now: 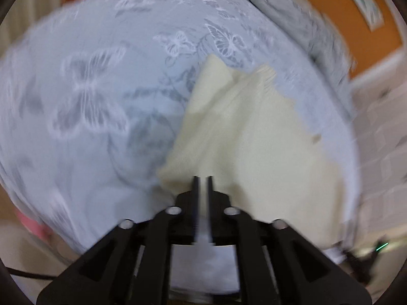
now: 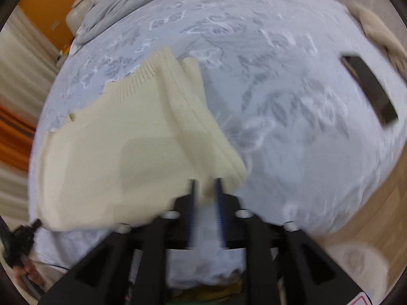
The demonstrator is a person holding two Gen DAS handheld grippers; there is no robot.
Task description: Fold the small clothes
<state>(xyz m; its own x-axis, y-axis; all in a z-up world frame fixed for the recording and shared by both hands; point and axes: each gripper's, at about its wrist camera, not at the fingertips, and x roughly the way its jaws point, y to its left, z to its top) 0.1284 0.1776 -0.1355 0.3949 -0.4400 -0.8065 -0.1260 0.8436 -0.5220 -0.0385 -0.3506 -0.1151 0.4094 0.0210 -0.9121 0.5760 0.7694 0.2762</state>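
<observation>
A cream knitted sweater (image 1: 241,137) lies partly folded on the pale blue bedspread with butterfly print (image 1: 89,96). It also shows in the right wrist view (image 2: 132,139), with a sleeve folded over the body and a ribbed hem at the far end. My left gripper (image 1: 202,178) hovers over the sweater's near left edge, its jaws a narrow gap apart with nothing between them. My right gripper (image 2: 204,180) is over the sweater's near right corner, jaws slightly apart and empty. Both views are motion-blurred.
A crumpled grey blanket (image 2: 122,7) lies at the bed's far end. A dark phone-like slab (image 2: 368,89) rests on the bedspread (image 2: 292,101) at the right. A beige cloth (image 2: 381,33) sits at the far right edge. Wooden floor (image 2: 376,218) lies beside the bed.
</observation>
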